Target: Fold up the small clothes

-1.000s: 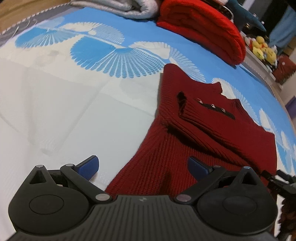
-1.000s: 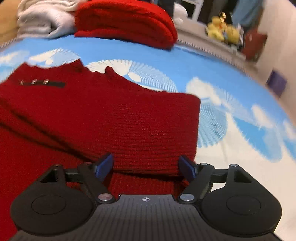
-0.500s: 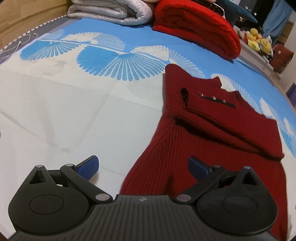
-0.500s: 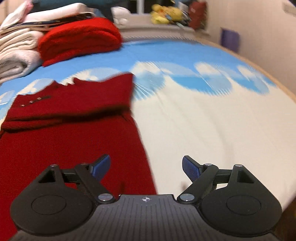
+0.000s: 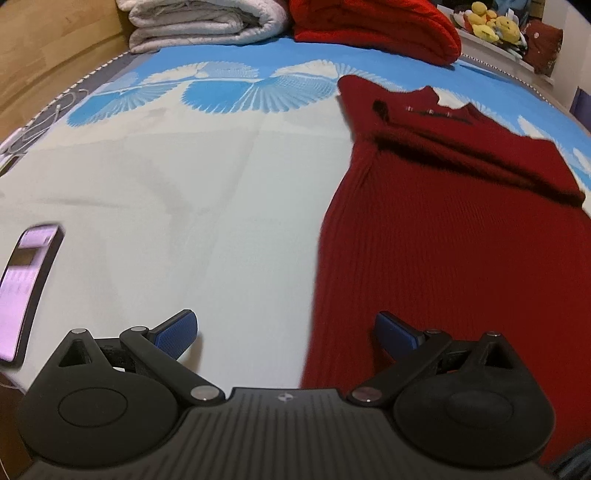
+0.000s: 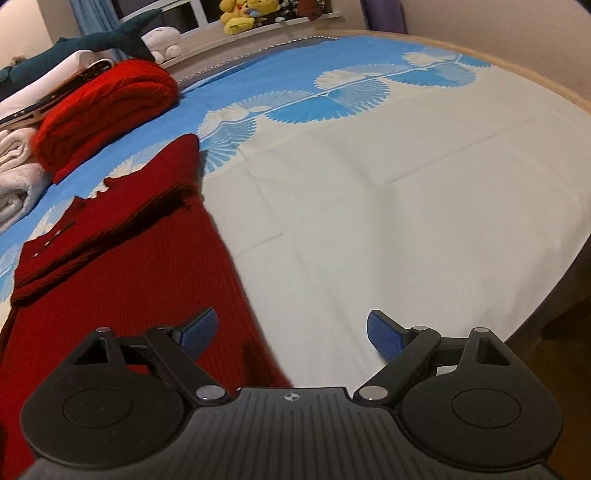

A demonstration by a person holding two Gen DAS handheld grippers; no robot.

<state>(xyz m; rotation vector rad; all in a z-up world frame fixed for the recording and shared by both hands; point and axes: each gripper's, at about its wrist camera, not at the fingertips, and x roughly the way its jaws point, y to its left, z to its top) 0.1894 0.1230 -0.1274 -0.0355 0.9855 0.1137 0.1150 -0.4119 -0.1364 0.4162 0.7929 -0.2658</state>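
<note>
The left gripper [image 5: 286,332] stands spread with nothing between its blue pads, straddling the left edge of the dark red sweater [image 5: 443,221]; the right gripper [image 6: 291,332] is likewise spread, its jaws having just been opening, empty, over the sweater's right edge, one pad above the knit and the other above the bare bedsheet [image 6: 406,184]; the sweater lies flat near the bed's front edge, a sleeve folded across its chest, collar toward the far edge; a lit phone [image 5: 26,288] lies at the left edge; a folded bright red knit [image 5: 373,26] and a grey blanket [image 5: 203,22] sit at the far edge.
</note>
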